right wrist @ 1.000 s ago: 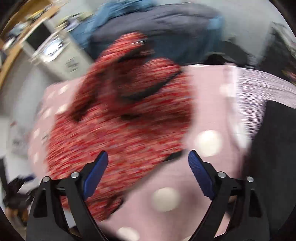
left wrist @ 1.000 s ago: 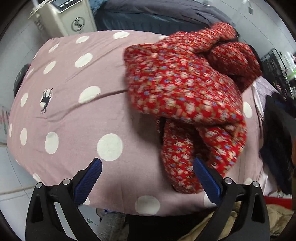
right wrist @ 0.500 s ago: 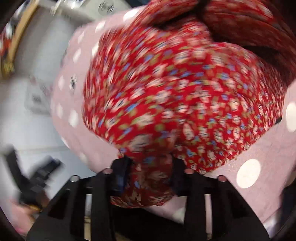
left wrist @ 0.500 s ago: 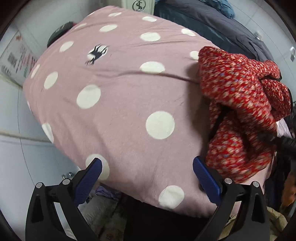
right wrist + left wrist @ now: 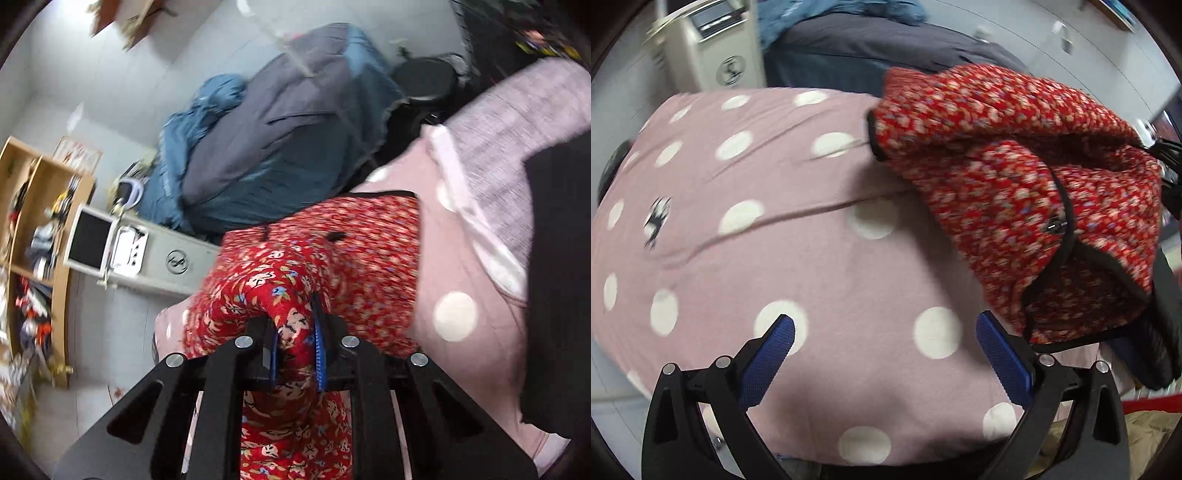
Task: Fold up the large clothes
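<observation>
A red floral padded jacket (image 5: pixel 1027 206) with black trim is lifted in a bunch over the right side of a pink polka-dot bed cover (image 5: pixel 798 258). My left gripper (image 5: pixel 884 350) is open and empty, low over the cover, left of the jacket's hanging edge. My right gripper (image 5: pixel 295 350) is shut on a fold of the red jacket (image 5: pixel 314 266) and holds it up; the rest of the jacket hangs below and beyond it.
A white heater (image 5: pixel 713 55) stands past the bed's far left corner. A dark blue-grey quilt pile (image 5: pixel 280 133) lies behind. A black garment (image 5: pixel 557 288) lies on the cover at the right. Wooden shelves (image 5: pixel 40 236) stand by the wall.
My right gripper, shut on the jacket, has raised it off the cover and its view has swung up toward the room. The left gripper has stayed open and shifted back toward the bed's near edge.
</observation>
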Demonstrator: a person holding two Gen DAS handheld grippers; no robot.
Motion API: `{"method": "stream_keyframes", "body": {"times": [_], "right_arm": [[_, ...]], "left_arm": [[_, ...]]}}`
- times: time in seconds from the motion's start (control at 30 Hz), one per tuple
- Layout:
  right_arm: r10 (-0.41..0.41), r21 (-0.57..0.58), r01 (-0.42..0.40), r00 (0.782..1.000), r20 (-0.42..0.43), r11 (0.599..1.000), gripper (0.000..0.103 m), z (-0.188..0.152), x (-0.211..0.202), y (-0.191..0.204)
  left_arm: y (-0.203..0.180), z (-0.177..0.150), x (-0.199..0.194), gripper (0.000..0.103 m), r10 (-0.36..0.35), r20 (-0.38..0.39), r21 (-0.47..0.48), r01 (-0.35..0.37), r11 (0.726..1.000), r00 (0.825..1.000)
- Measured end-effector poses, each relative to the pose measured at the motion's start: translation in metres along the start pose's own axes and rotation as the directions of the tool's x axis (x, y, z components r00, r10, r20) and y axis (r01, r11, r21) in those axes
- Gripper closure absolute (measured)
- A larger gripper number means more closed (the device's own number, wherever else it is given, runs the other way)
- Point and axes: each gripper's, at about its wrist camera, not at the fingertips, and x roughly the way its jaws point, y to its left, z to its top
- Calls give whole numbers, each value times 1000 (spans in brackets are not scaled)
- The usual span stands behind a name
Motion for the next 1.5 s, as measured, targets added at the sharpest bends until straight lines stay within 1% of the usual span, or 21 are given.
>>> {"method": "stream_keyframes", "body": {"times": [0.1, 0.17, 0.3, 0.47, 0.5, 0.6, 0.67, 0.7, 0.77, 0.83, 0.87, 0.93, 0.97, 1.03, 1.07, 1.13, 1.2, 1.27, 1.33, 1.4, 1.5], "right_arm": [[-74, -12, 74, 995, -61, 997, 88, -20, 8, -34], [-93, 58, 98, 993, -78, 994, 88, -33, -4, -73], [-77, 236, 99, 992, -99, 967, 88, -58, -9, -133], [33, 175, -10, 992, -126, 985, 88, -69, -13, -115], [93, 180, -64, 983, -160, 982, 88, -73, -6, -109], [292, 253, -220, 909, -296, 942, 88, -95, 19, -90], [326, 203, -265, 862, -388, 943, 87, -107, 30, -64], [331, 178, -281, 848, -414, 943, 86, -112, 33, -53], [334, 149, -299, 831, -445, 942, 83, -116, 40, -33], [309, 121, -286, 836, -454, 951, 73, -113, 44, -19], [299, 97, -287, 837, -458, 953, 68, -108, 46, -10], [312, 67, -319, 825, -471, 945, 41, -104, 44, 5], [314, 42, -336, 820, -479, 941, 38, -103, 40, 13], [292, -12, -335, 837, -462, 942, 37, -100, 31, 20], [278, -34, -325, 855, -437, 945, 37, -98, 25, 20], [277, -22, -310, 879, -388, 951, 37, -93, 13, 8], [278, 9, -292, 901, -332, 957, 36, -91, 0, -9], [258, 32, -259, 926, -277, 965, 35, -93, -16, -31], [229, 74, -218, 947, -225, 973, 33, -99, -31, -59], [209, 118, -189, 959, -191, 975, 33, -105, -42, -82], [143, 162, -118, 978, -150, 980, 33, -122, -57, -111]], "left_arm": [[-26, 12, 8, 6, 14, 7, 103, -15, 995, 1000], [-37, 18, 16, 6, 28, 5, 151, -28, 988, 1000], [-37, 25, 40, 6, -16, -78, 122, 25, 992, 997], [-55, 34, 42, 6, -104, -97, 170, 120, 978, 990], [-64, 35, 39, 6, -124, -101, 197, 142, 970, 987], [-90, 37, 21, 6, -202, -107, 285, 225, 932, 973], [-107, 33, 2, 6, -228, -76, 347, 240, 907, 971], [-112, 28, -6, 6, -250, -64, 375, 256, 891, 966], [-127, 23, -19, 6, -305, -54, 412, 299, 861, 951], [-142, 21, -23, 6, -342, -68, 425, 338, 840, 937], [-151, 21, -19, 6, -324, -75, 439, 323, 839, 943], [-176, 19, -8, 6, -245, -56, 475, 242, 846, 968], [-180, 21, 0, 6, -219, -44, 474, 213, 854, 975], [-182, 28, 18, 10, -213, -84, 418, 228, 879, 973], [-184, 33, 31, 14, -241, -137, 363, 275, 891, 961], [-193, 36, 50, 31, -274, -242, 281, 338, 898, 931], [-213, 33, 61, 42, -235, -319, 292, 331, 897, 918], [-237, 26, 60, 52, -200, -316, 382, 317, 868, 928], [-262, 16, 60, 78, -95, -266, 510, 224, 831, 959], [-275, 11, 77, 85, 0, -245, 569, 143, 810, 970], [-277, 22, 90, 89, 17, -249, 560, 130, 819, 968]]}}
